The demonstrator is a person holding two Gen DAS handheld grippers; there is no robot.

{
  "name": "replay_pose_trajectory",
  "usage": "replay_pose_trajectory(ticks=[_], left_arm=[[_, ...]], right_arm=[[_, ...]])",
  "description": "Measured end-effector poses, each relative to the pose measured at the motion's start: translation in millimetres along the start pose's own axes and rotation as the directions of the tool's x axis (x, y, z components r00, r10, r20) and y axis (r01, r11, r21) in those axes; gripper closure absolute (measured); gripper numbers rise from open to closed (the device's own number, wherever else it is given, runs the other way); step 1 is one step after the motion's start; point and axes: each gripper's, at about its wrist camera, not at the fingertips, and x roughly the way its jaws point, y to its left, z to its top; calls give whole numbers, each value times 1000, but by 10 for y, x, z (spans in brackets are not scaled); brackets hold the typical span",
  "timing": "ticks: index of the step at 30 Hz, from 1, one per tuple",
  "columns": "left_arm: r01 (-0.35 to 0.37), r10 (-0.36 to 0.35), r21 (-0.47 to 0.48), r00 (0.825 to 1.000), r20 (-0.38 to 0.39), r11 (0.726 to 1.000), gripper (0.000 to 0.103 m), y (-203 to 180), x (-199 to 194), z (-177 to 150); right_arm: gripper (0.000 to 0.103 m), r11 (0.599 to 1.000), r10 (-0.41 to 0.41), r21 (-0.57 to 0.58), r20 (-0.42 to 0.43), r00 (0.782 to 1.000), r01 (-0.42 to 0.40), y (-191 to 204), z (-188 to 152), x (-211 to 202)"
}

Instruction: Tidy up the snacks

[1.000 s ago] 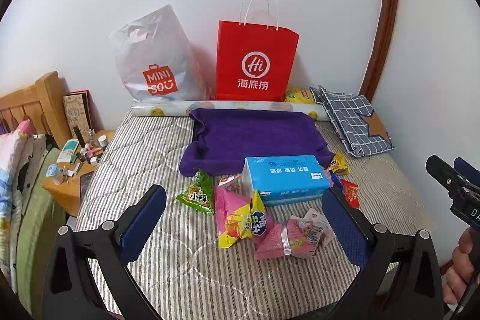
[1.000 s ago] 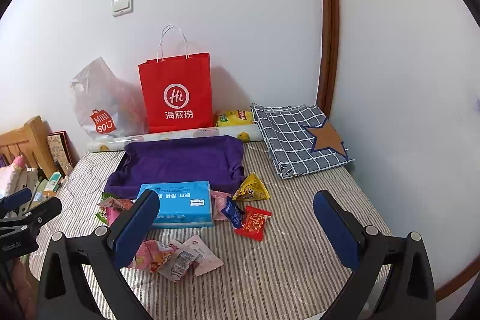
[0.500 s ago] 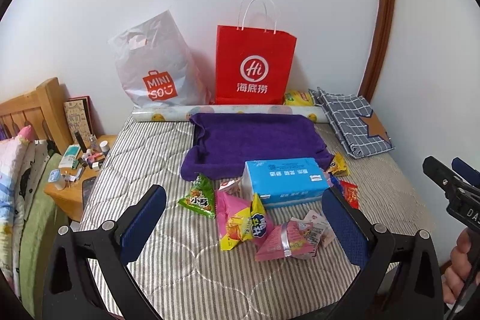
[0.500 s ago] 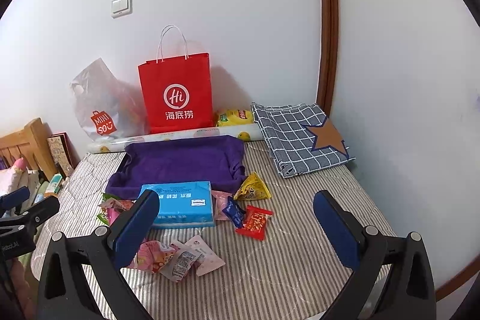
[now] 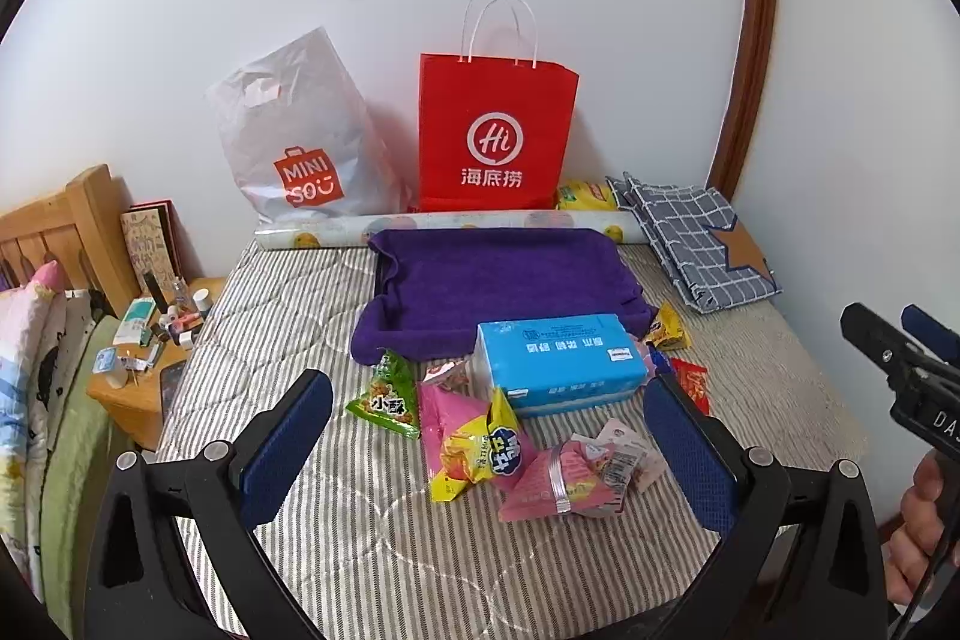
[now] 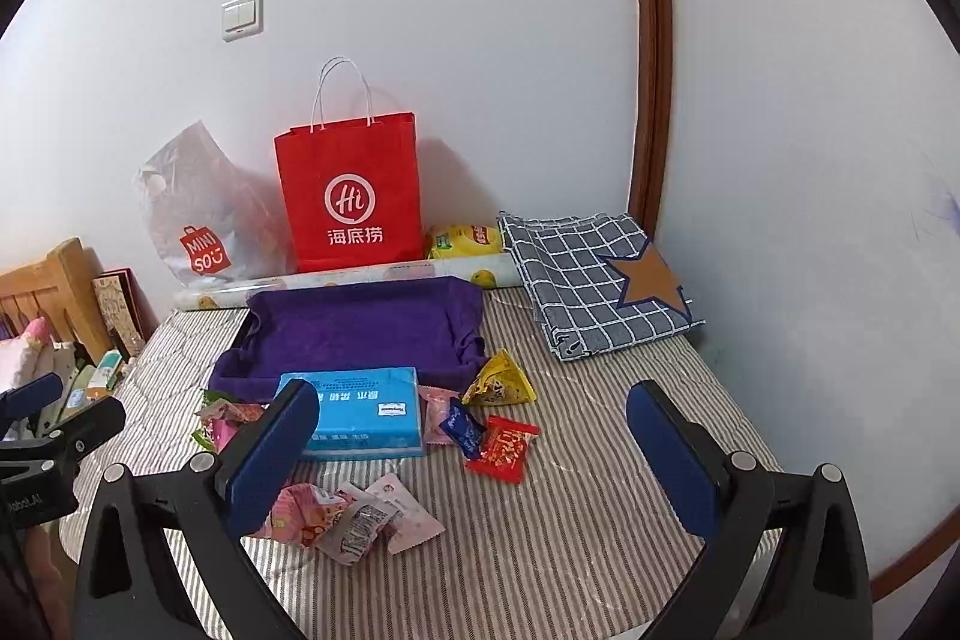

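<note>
Both hand-held grippers hang over the striped mattress [image 5: 288, 316] with fingers spread wide, nothing in them. Left hand-held gripper [image 5: 489, 445] has the pink snack packs [image 5: 564, 478] and green pack [image 5: 387, 397] right between its fingers. Ahead of the right hand-held gripper [image 6: 471, 451] sit a red candy pack [image 6: 504, 448], blue tissue pack [image 6: 360, 415] and purple towel-lined tray [image 6: 360, 328].
</note>
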Motion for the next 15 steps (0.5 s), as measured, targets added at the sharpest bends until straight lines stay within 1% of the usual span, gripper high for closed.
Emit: replay_pose_trajectory(ticks=[3,6,9,10,15], left_arm=[[-2,2,3,1000,5,1000,0,-8,-4,-1],[1,0,-3,1000,1,1000,0,-5,5,-7],[-3,3,6,1000,-5,1000,0,-19,20,-7],[-5,5,7,1000,-2,1000,0,-18,14,-5],[8,-8,-6,1000,2,1000,0,-2,13,-9]], right_arm=[[0,1000,-5,-3,-16,1000,5,5,1,19],[0,999,-17,-31,-23,1000,16,28,-9,30],[0,1000,-10,-21,-19,1000,9,24,13,16],[0,999,-18,-40,-12,1000,17,26,5,17],[0,999,-17,-51,-3,1000,16,45,-7,2]])
